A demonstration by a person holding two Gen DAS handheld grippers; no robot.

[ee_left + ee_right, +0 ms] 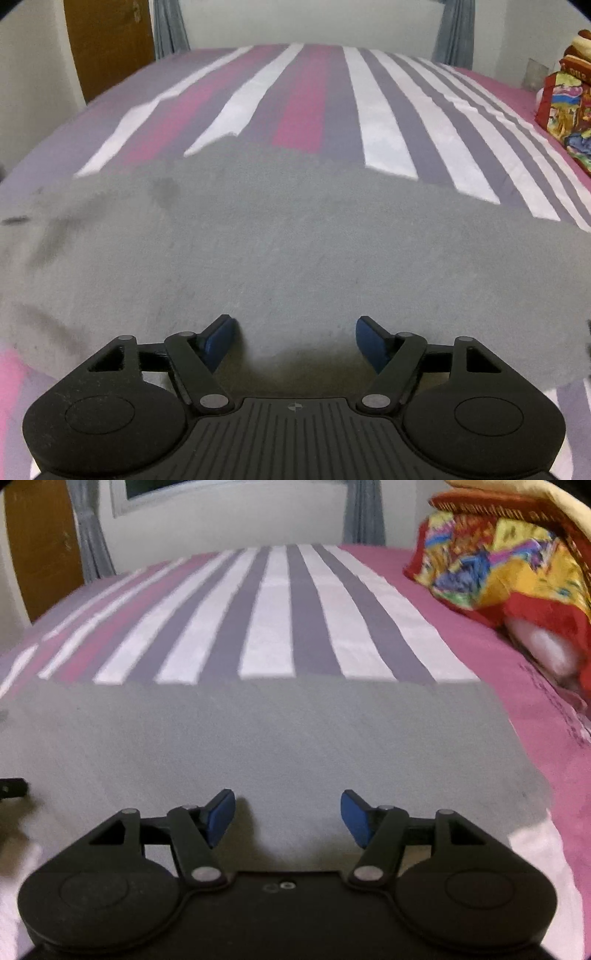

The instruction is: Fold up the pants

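Grey pants (280, 236) lie flat on a striped bed, filling the near half of the left wrist view. They also show in the right wrist view (258, 738), with a straight far edge and their right end near the pink border. My left gripper (295, 332) is open, blue pads apart, low over the near edge of the pants and holding nothing. My right gripper (288, 810) is open too, low over the grey cloth near its right end and empty. A dark part at the left edge of the right wrist view (13, 786) may be the other gripper.
The bedsheet (306, 96) has pink, white and purple stripes. A colourful pillow or cushion (509, 565) sits at the bed's right side, also seen in the left wrist view (569, 107). A wooden door (107, 40) and grey curtains (170, 26) stand behind the bed.
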